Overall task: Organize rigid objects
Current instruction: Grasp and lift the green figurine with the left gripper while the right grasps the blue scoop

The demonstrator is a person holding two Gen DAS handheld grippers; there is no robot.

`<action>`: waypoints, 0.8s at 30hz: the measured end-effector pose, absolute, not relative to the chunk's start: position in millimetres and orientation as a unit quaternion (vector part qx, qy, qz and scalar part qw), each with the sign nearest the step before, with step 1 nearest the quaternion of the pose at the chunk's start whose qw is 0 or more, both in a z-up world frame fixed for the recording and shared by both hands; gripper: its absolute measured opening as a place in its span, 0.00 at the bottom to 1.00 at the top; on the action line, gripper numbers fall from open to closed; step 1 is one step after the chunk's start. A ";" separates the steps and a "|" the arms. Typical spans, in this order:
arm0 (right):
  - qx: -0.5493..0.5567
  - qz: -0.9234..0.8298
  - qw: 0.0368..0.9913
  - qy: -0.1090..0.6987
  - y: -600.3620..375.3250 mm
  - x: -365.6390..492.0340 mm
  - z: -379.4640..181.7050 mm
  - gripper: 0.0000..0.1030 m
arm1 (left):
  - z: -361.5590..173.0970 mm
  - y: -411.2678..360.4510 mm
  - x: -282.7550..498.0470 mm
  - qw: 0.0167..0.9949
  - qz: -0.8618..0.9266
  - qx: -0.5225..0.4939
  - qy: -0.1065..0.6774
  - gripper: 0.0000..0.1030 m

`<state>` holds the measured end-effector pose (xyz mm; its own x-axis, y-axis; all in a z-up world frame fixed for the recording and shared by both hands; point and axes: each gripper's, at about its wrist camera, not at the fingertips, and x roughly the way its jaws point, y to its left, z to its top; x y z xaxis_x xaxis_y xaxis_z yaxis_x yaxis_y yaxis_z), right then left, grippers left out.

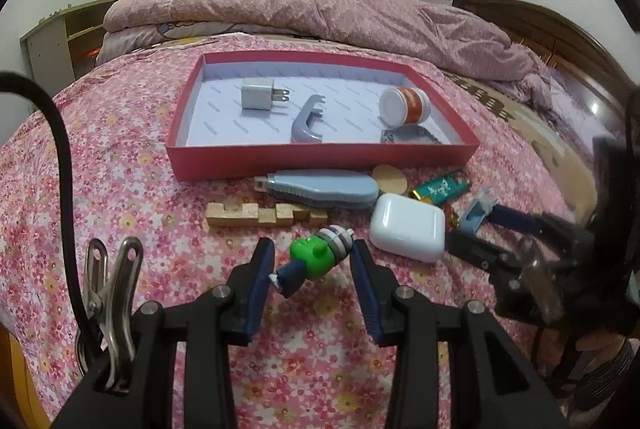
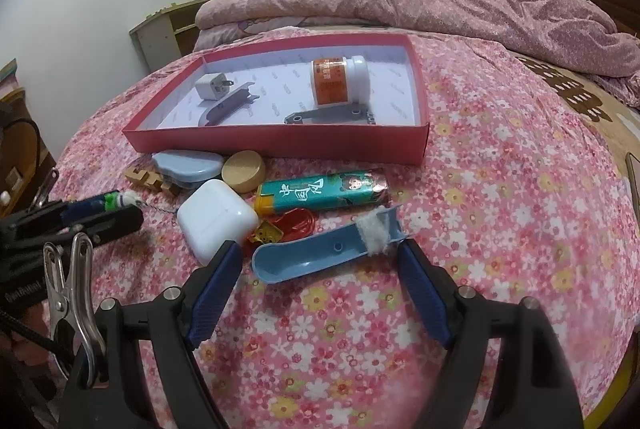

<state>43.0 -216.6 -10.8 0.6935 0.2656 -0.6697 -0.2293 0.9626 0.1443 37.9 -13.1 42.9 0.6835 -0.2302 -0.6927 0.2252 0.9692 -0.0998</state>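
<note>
Our left gripper has its fingers drawn partway in and pinching a small toy figure with a green body; it lies slanted between the pads, its feet against the left pad and its striped end against the right one, above the flowered bedspread. Our right gripper has its fingers spread wide on either side of one light blue plastic shell; the right finger's tip is at the shell's end with the white tuft, while the left finger is just beside a white earbud case, and we cannot tell whether either pad presses.

We count one red box on the bed, holding four things: one white charger plug, one grey handle, one white jar on its side and one grey plate. In front of the box lie one blue tape dispenser, one wooden puzzle bar, one round wooden lid and one green lighter.
</note>
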 end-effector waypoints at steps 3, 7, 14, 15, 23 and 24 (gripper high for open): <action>0.017 0.126 0.922 0.366 -214.4 42.1 -10.7 0.65 | 47.9 -7.7 41.2 0.920 -0.119 -0.009 0.373 0.40; 0.013 0.116 0.924 0.363 -213.9 41.5 -12.0 0.56 | 57.9 1.3 46.6 0.924 -0.110 -0.018 0.366 0.40; 0.037 0.104 0.926 0.361 -225.7 41.7 -12.8 0.39 | 77.3 13.8 56.6 0.932 -0.097 -0.038 0.348 0.40; 0.040 0.104 0.926 0.360 -226.7 41.8 -12.8 0.38 | 79.3 15.7 57.4 0.932 -0.096 -0.043 0.346 0.40; 0.050 0.116 0.924 0.362 -228.7 41.6 -12.0 0.45 | 86.7 19.2 58.1 0.937 -0.086 -0.041 0.335 0.40; 0.053 0.124 0.922 0.364 -229.5 41.5 -11.8 0.52 | 86.3 18.9 58.2 0.937 -0.086 -0.042 0.336 0.40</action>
